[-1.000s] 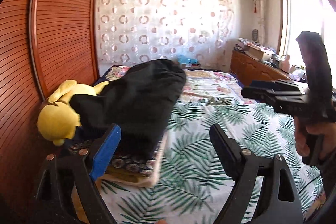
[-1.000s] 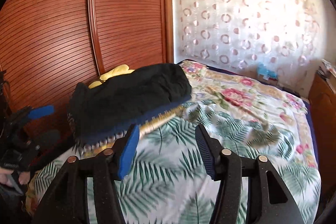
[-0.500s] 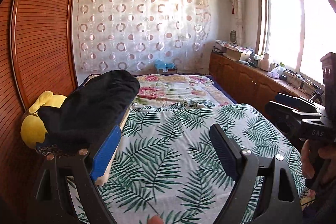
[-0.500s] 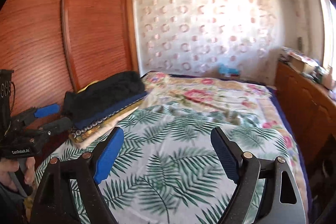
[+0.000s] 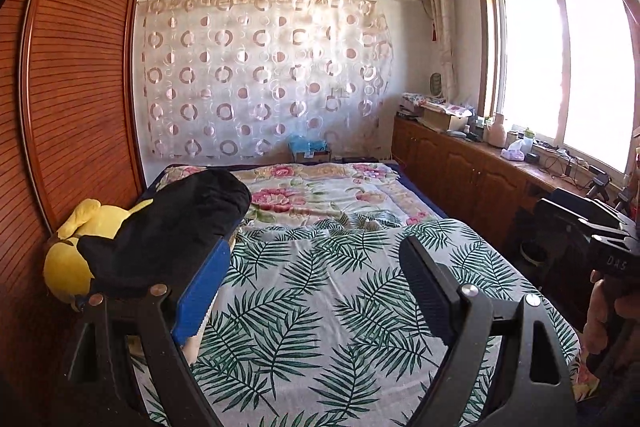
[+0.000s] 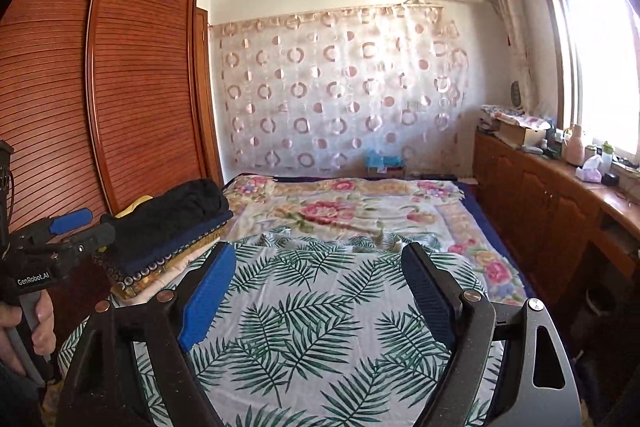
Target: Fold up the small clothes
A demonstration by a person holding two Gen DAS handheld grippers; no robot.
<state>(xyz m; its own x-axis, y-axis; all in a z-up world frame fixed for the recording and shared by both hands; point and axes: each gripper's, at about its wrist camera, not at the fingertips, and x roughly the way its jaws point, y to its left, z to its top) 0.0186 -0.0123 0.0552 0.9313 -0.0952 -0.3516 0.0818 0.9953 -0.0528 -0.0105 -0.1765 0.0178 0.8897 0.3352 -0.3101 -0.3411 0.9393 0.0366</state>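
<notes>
The folded black fabric garment (image 5: 168, 227) tops a stack at the leaf-print bed's (image 5: 320, 307) left edge, long axis running toward the far curtain, while the left gripper (image 5: 316, 291) gapes empty and the right gripper (image 6: 320, 291), jaws just opened, holds nothing.

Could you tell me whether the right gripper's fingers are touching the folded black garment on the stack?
Apart. In the right wrist view, the right gripper stands open over the leaf-print bedsheet, with sheet showing between its blue finger and the folded black garment.
</notes>
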